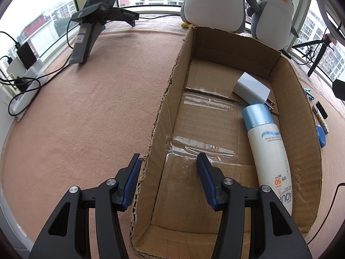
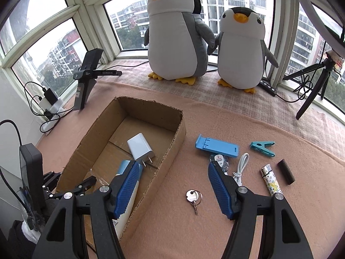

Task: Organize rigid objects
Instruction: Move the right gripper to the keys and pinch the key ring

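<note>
Both grippers stood with jaws spread and nothing between them. The left gripper [image 1: 168, 172] straddled the near left wall of the cardboard box [image 1: 163, 99], one finger outside over the blanket [image 1: 86, 108] and one inside, probably so that it could steady the box while items went in. Inside, the sunscreen bottle [image 1: 267, 151] lay along the right wall, its blue cap touching the prongs of the white charger [image 1: 251, 87] near the far right corner; that packing along one side left the left half of the floor free for more.

The right gripper [image 2: 173, 185] hovered released above the blanket just right of the box, and the key [image 2: 193, 196] lay almost midway below its fingers, so it seemed the next thing to be lifted. Flat metal on soft cloth would likely need a low, careful pinch. Beyond it, unsorted, lay the blue phone stand [image 2: 217, 146], the teal clip [image 2: 262, 147], the white cable [image 2: 240, 166], the patterned lighter [image 2: 270, 181], a dark stick [image 2: 285, 171] and a small tape roll [image 2: 221, 158], spread apart toward the blanket's right edge, each reachable singly.
</note>
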Motion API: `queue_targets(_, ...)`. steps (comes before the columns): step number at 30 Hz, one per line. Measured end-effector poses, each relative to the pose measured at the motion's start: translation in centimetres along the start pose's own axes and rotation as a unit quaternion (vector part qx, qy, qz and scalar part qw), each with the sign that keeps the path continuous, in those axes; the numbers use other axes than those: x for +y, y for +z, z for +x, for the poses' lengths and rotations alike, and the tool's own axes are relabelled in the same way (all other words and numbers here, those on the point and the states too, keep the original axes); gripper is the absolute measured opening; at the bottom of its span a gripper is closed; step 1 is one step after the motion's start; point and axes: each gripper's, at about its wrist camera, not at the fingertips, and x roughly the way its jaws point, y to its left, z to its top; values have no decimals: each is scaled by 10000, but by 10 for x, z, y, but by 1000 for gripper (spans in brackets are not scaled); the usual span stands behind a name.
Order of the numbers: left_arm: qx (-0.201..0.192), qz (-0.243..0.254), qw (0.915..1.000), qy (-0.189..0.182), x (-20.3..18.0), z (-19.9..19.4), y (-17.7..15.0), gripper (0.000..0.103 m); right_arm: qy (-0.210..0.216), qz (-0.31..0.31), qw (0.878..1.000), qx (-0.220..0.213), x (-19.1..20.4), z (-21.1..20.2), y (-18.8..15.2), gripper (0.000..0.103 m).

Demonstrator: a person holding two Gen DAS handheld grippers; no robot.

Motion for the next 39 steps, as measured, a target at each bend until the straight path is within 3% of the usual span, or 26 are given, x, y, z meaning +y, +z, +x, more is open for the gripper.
queue_targets(6,0,0,10000,0,0,0,0,51,-99,40,9997,227,-19,0,-24,62)
queue_targets(16,0,1,10000,-2,0,0,0,51,3,188,9983,556,-38,23,-48,46)
queue_targets(33,0,-10,10000,-10,0,-1,-1,51,51,212,9958,891,-37,62,-45,32)
queue_targets(39,-1,-9,10000,-9,0,-1,-1,51,89,206,9953,943,-35,68,-44,23)
